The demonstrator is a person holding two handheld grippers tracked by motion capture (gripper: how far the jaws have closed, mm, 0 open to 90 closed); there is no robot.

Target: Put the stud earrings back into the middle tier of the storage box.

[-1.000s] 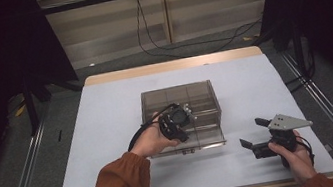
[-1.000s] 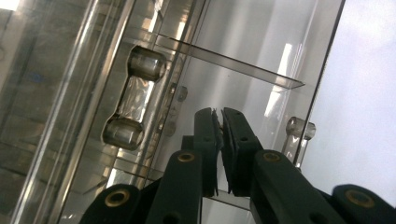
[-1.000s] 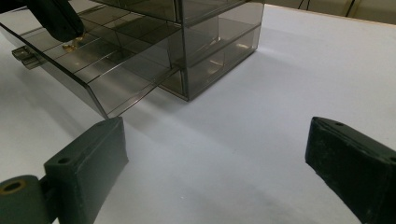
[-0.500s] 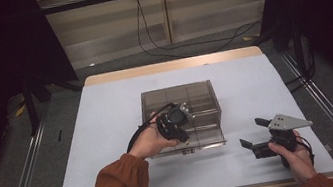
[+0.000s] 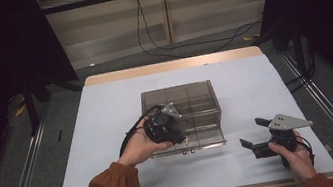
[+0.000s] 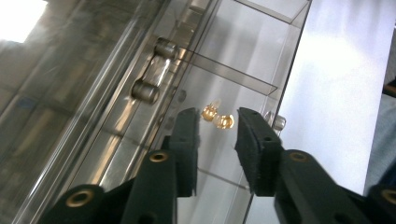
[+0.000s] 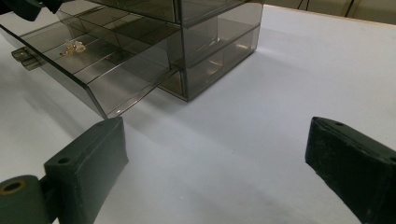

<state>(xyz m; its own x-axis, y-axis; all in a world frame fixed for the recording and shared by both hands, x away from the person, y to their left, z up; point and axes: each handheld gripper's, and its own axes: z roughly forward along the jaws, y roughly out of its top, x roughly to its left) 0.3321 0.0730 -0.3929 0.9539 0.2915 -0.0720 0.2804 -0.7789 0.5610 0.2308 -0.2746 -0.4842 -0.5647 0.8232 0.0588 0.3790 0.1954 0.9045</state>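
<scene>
A smoky clear drawer box [image 5: 190, 97] stands mid-table with its bottom drawer [image 5: 204, 138] pulled out toward me. Two small gold pieces [image 6: 224, 122] lie on the drawer's floor, also visible as gold pieces [image 7: 72, 47] in the right gripper view. My left gripper [image 5: 180, 138] hovers over the drawer's left part. Its jaws have just been opening and nothing is between the pads; the gold pieces lie beyond the left gripper [image 6: 218, 128]. My right gripper [image 5: 252, 131] rests open at the front right, right gripper [image 7: 217, 140] facing the box [image 7: 210, 28].
The drawer's metal handle [image 6: 154, 70] sticks out from its front wall. The white tabletop [image 5: 106, 108] has bare room left, right and behind the box. Cables [image 5: 155, 34] lie on the floor past the table's far edge.
My left gripper has shifted a little to the left over the open drawer, and its jaws now stand apart. The right hand and the box have stayed put.
</scene>
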